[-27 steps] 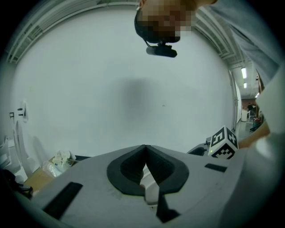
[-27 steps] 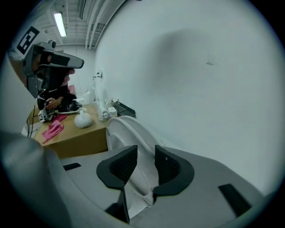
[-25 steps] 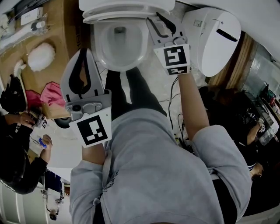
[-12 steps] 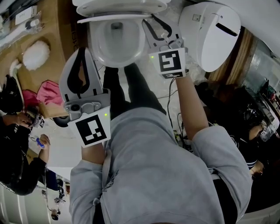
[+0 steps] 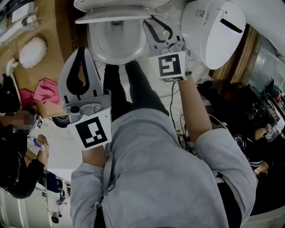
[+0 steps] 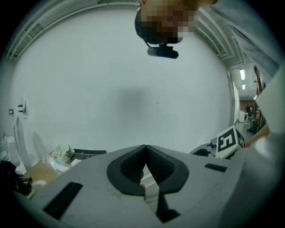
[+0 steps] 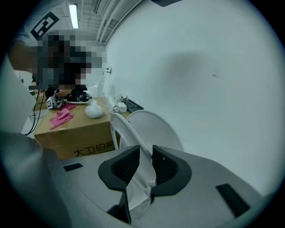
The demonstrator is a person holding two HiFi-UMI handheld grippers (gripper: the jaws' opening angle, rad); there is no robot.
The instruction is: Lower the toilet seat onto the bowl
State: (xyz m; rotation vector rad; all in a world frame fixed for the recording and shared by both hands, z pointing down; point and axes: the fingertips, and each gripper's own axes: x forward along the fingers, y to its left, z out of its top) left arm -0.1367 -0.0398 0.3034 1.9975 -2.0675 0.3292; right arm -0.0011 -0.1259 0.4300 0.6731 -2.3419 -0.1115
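Observation:
The white toilet bowl (image 5: pixel 92 46) lies at the top of the head view. Its seat (image 5: pixel 111 18) stands raised against the lid (image 5: pixel 120 5). In the right gripper view the seat (image 7: pixel 126 129) is a thin upright ring in front of the lid (image 7: pixel 158 129). My right gripper (image 5: pixel 153 22) is at the seat's right side. Its jaws have just been closing, and the seat's edge now fills the gap between the pads of the right gripper (image 7: pixel 146 153). My left gripper (image 5: pixel 82 50) hangs left of the bowl, shut and holding nothing; in its own view the left gripper (image 6: pixel 145 149) faces a bare wall.
A second white toilet unit (image 5: pixel 213 31) stands to the right of the bowl. A cardboard box (image 5: pixel 53 31) on the left carries a white fluffy brush (image 5: pixel 32 51) and a pink cloth (image 5: pixel 42 91). A person (image 5: pixel 18 151) crouches at the left edge. Cables (image 5: pixel 178 116) run over the floor.
My right gripper has moved up along the bowl's right side to the raised seat, and its jaws have narrowed around the seat's edge. The left gripper drifted slightly left, still shut.

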